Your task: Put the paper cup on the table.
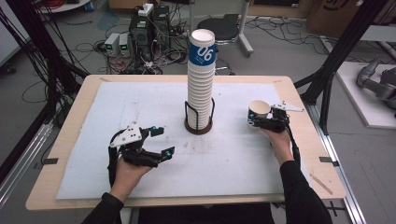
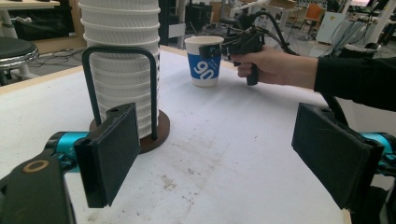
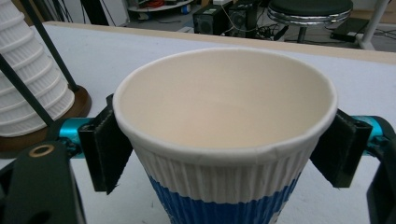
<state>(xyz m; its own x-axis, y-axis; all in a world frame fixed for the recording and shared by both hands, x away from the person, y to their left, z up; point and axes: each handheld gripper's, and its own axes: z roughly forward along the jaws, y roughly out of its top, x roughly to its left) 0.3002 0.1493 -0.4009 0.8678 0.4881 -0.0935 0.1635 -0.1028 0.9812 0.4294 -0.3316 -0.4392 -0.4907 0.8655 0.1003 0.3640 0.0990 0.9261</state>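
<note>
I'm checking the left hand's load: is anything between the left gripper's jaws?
No, the left gripper has its jaws apart with bare table between them.

Tall cup stack (image 1: 201,79) upright in wire holder (image 1: 198,122) at surface (image 1: 233,158) centre; single cup (image 1: 258,113) upright to its right, between right gripper (image 1: 256,122) jaws; left gripper (image 1: 162,141) well left, jaws apart, nothing between

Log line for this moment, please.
right gripper: around paper cup, on table | left gripper: open, empty | cup stack: in holder
</note>
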